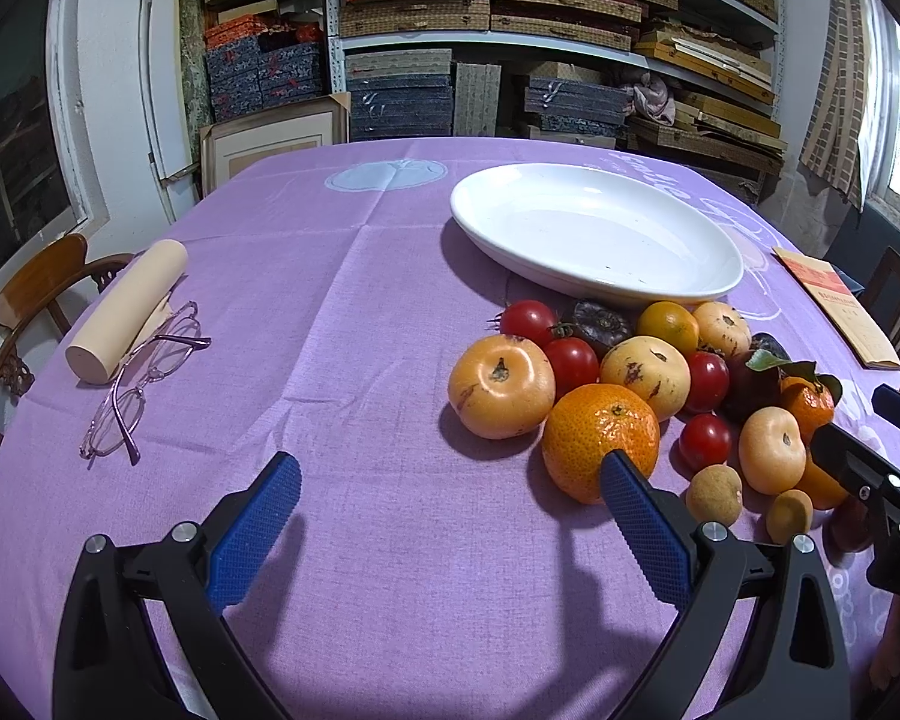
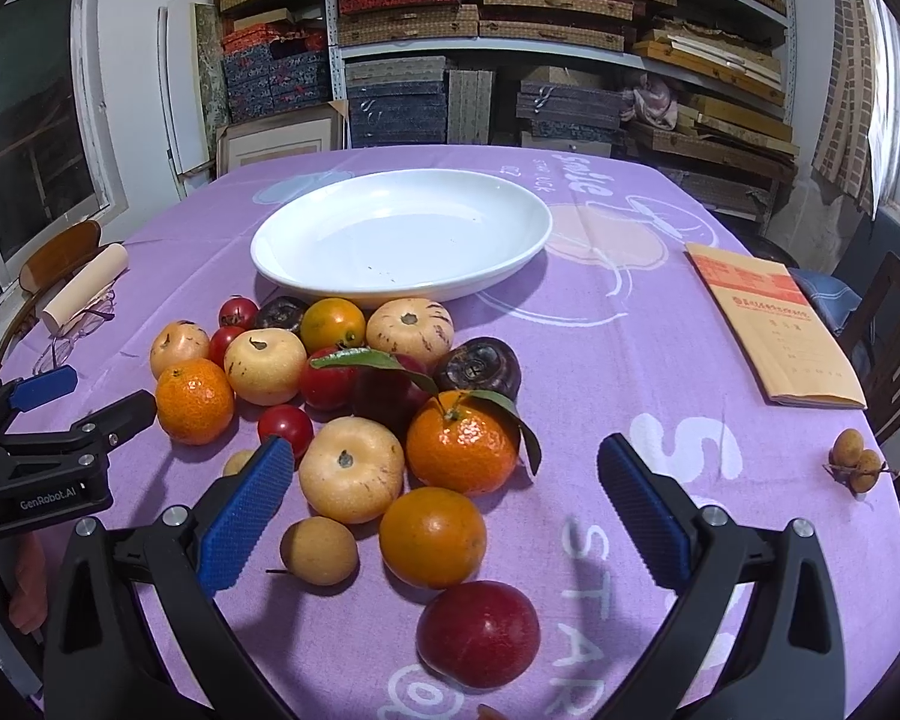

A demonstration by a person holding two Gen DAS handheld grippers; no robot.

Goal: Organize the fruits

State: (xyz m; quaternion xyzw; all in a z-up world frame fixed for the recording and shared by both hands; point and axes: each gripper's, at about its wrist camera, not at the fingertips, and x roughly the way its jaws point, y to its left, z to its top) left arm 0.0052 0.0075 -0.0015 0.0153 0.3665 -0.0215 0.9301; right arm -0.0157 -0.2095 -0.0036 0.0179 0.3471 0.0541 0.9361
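Observation:
A pile of fruit lies on the purple tablecloth in front of a white oval plate (image 1: 594, 228) (image 2: 402, 234), which holds no fruit. The pile has mandarins (image 1: 600, 438) (image 2: 462, 444), pale yellow melons (image 1: 501, 384) (image 2: 351, 468), red tomatoes (image 1: 528, 321) (image 2: 285, 423), dark persimmons (image 2: 480, 366), a red plum (image 2: 479, 633) and small brown longans (image 2: 318, 549). My left gripper (image 1: 450, 510) is open and empty, low over the cloth left of the pile. My right gripper (image 2: 444, 507) is open and empty, its fingers either side of the near fruit.
A cream roll (image 1: 129, 309) and a pair of glasses (image 1: 141, 378) lie at the left. A tan booklet (image 2: 771, 324) lies at the right, with two loose longans (image 2: 858, 459) near the table edge. Chairs stand at both sides, shelves behind.

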